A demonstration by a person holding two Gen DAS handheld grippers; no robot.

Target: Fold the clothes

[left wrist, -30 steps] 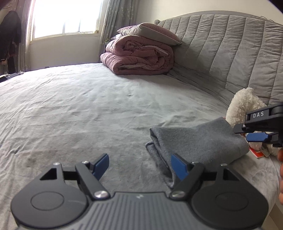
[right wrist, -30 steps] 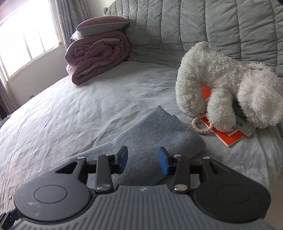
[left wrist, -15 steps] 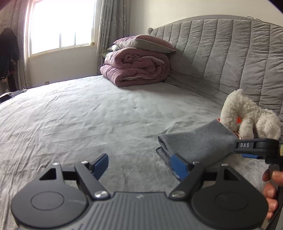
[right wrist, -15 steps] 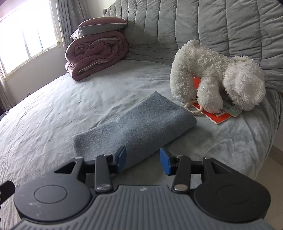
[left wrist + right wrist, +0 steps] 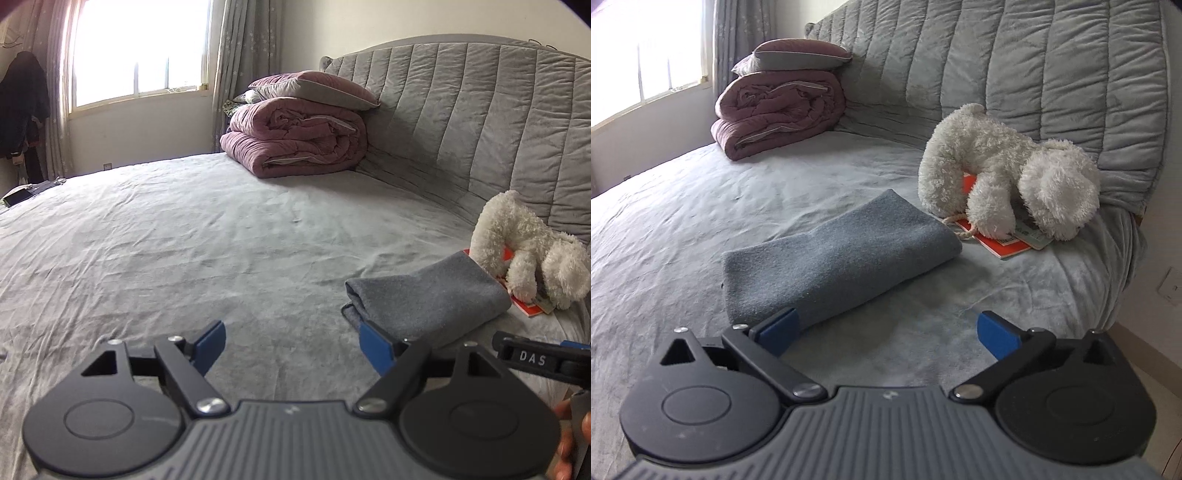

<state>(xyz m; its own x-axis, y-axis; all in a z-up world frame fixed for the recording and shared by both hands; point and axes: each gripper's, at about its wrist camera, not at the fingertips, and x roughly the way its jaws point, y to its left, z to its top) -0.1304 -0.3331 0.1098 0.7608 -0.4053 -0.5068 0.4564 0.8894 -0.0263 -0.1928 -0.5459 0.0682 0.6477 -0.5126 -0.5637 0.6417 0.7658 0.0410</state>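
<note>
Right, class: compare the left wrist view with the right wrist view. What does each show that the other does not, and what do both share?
Only the left wrist view shows the dark coat hanging by the window, the phone at the bed's far edge, and the right gripper from the side, its jaws having just been opening.

Only the right wrist view shows the wall socket, the floor and the beige cord beside the plush dog.

Both share the folded grey garment, plush dog, orange booklet, rolled pink duvet with pillow, and headboard.
</note>
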